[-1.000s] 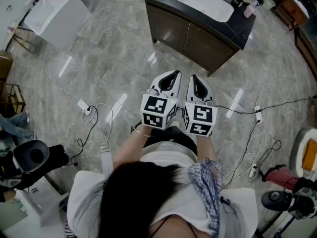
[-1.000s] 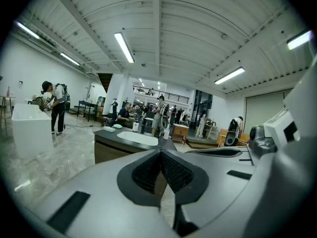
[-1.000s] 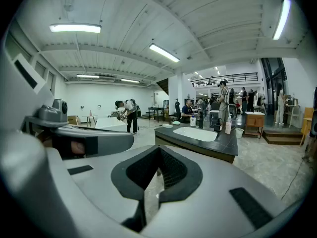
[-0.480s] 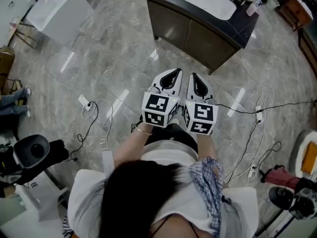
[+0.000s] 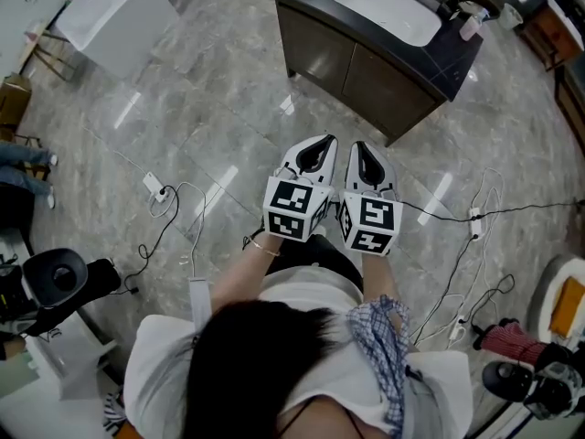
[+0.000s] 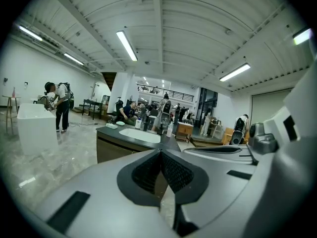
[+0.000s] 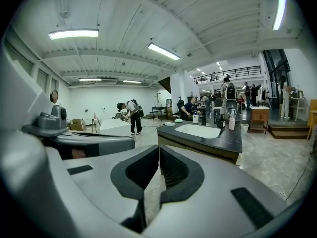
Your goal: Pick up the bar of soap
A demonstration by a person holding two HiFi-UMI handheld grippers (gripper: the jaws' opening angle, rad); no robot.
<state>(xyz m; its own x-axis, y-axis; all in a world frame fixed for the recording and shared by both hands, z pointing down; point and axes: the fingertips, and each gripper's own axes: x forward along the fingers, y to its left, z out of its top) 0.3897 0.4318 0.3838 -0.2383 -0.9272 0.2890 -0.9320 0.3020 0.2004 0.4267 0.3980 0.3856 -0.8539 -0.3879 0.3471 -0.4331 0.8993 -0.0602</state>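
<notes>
Bare marble floor [image 5: 210, 108] lies between the two pairs of tongs and the vanity cabinet [image 5: 361, 67], wide enough for either to pass. The left tongs [image 5: 319, 141] and right tongs [image 5: 359, 146] are held just beside each other, both closed, with hardly any gap between them. The cabinet's dark front walls off any low path. Above it, the surface [image 5: 445, 55] lies open from the top. The white basin [image 5: 384, 7] takes up its middle and bottles [image 5: 470, 26] crowd its right end. A corded power strip [image 5: 154, 190] lies on the floor to the left and another [image 5: 474, 216] to the right. A white block [image 5: 114, 21] stands well off to the left.
</notes>
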